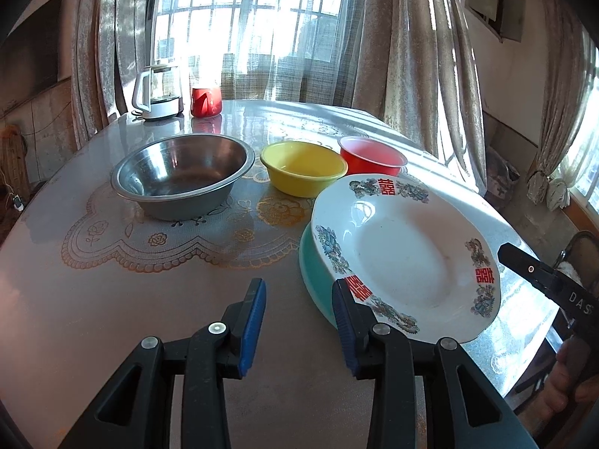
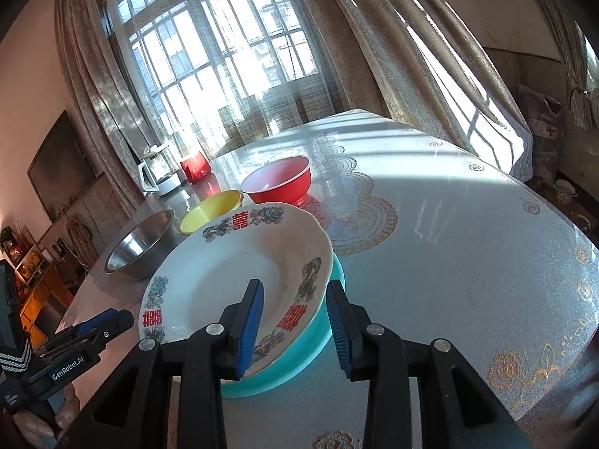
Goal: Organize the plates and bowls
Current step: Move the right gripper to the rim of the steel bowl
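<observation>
Your right gripper (image 2: pixel 294 327) stands spread wide astride the rim of the white plate (image 2: pixel 224 277), which lies stacked on the teal plate (image 2: pixel 299 351), while your left gripper (image 1: pixel 299 321), jaws also apart, sits level just beside both plates on the table (image 1: pixel 149 299).

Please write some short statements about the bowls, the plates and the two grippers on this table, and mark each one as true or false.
1. The white plate with red characters lies on the teal plate. True.
2. The yellow plastic bowl sits inside the steel bowl. False: they stand side by side.
3. The left hand-held gripper is shut on the white plate. False: it is open and holds nothing.
4. The right hand-held gripper is open, with the plate rims between its fingers. True.
5. The red bowl is upside down. False: it stands upright.
</observation>
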Available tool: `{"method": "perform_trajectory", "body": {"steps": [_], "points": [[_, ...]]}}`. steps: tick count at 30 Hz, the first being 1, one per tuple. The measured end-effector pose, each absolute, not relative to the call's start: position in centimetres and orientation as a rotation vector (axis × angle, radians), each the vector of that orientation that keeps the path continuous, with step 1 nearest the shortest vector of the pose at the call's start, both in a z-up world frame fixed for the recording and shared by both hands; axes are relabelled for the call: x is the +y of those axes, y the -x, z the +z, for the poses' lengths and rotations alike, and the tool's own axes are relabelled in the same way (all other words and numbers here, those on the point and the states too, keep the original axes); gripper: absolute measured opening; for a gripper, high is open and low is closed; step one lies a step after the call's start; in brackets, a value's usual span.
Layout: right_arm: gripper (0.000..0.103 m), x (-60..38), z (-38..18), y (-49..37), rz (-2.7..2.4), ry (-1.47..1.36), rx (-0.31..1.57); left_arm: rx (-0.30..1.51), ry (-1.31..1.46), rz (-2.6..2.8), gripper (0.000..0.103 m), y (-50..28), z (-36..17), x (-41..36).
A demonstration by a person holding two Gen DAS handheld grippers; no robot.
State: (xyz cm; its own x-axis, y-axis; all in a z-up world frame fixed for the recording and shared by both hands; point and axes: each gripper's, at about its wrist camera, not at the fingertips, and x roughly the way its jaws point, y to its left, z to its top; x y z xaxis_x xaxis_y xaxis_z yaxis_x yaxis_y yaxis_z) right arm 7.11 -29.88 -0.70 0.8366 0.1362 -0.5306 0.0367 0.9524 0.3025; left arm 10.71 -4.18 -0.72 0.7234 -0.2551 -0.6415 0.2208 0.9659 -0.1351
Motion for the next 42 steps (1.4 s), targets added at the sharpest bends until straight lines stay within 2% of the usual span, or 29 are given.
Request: {"method": "perform_trajectory", "body": {"steps": [14, 26, 29, 35, 42], "points": [[0.035, -23.1, 1.1, -9.5, 0.236, -0.188, 0.603, 0.761, 0.109, -0.174, 0.043, -10.8, -2.4, 0.0], [0.036, -16.5, 0.9, -13.1, 0.409, -0.124, 0.69, 0.828, 0.235, -0.047, 0.043, -12.2, -3.6, 6.0], [0.036, -15.3, 1.0, -14.4, 0.436, -0.13, 0.712, 0.802, 0.247, -0.04, 0.043, -12.5, -3.1, 7.1], [0.04, -13.1, 1.1, -17.6, 0.454, -0.143, 0.756, 0.715, 0.236, 0.013, 0.055, -13.5, -1.5, 9.3], [0.04, -12.0, 0.3, -22.0, 0.412, -0.21, 0.845, 0.703, 0.296, 0.02, 0.055, -16.6, -0.3, 11.8]]}}
